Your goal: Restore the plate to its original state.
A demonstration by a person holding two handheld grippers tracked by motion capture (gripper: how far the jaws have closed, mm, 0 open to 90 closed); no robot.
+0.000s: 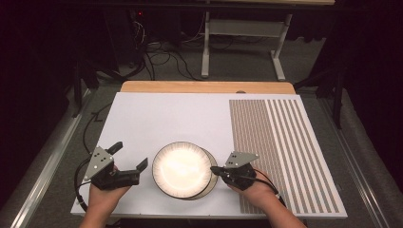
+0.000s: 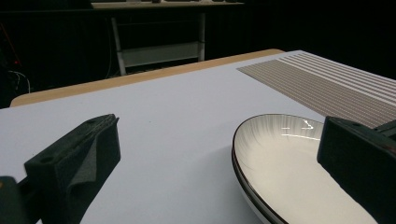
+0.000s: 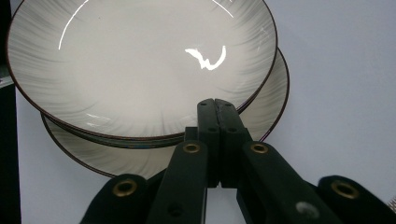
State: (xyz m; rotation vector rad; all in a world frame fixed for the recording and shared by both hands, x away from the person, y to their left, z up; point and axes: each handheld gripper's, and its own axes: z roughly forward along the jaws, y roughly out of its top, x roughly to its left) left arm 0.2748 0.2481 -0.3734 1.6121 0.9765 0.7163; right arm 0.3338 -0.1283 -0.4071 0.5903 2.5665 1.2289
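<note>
Two stacked round white ceramic plates with dark rims and faint grey radial streaks, the upper plate (image 1: 182, 168) lying slightly offset on the lower plate (image 1: 212, 183), rest on the white board (image 1: 161, 118) near its front edge, between our hands. Our left gripper (image 1: 129, 156) lies just left of the stack, its jaws spread wide with nothing between them; in the left gripper view one jaw stands before the upper plate's near rim. Our right gripper (image 1: 213, 169) meets the stack's right edge; in the right gripper view its jaws press together, tips at the upper plate's (image 3: 140, 60) rim, above the lower plate (image 3: 268, 100). A brown-and-white striped mat (image 1: 285, 152) covers the board's right side.
</note>
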